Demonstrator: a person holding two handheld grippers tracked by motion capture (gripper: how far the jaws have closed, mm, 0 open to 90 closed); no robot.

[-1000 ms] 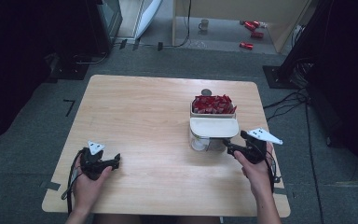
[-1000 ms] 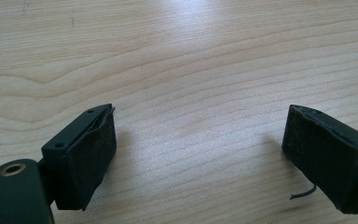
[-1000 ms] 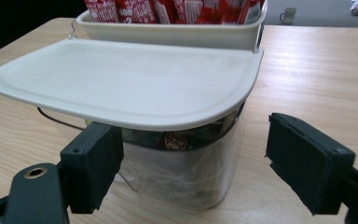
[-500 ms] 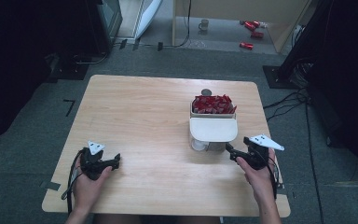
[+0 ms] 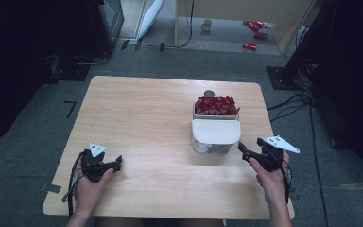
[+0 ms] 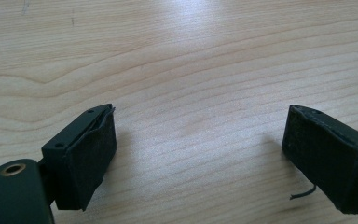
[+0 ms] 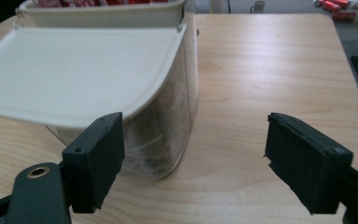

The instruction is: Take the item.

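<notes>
- Since a second ago, the right gripper (image 5: 244,150) has drawn back from the container toward the table's near edge; the left gripper (image 5: 116,163) has not moved.
- Both tongs stand wide open, holding nothing.
- Judged step: pausing between grasps; next calls for reaching forward again.
- Clear plastic container (image 5: 216,137) with a cream hinged lid (image 7: 81,70), red packets (image 5: 216,105) behind, sits right of the pale wooden table's (image 5: 146,118) centre.

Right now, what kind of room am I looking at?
Probably a lab or workshop, not a home: a bare wooden table on grey carpet, loose cables on the floor, and dark equipment stands around it.
</notes>
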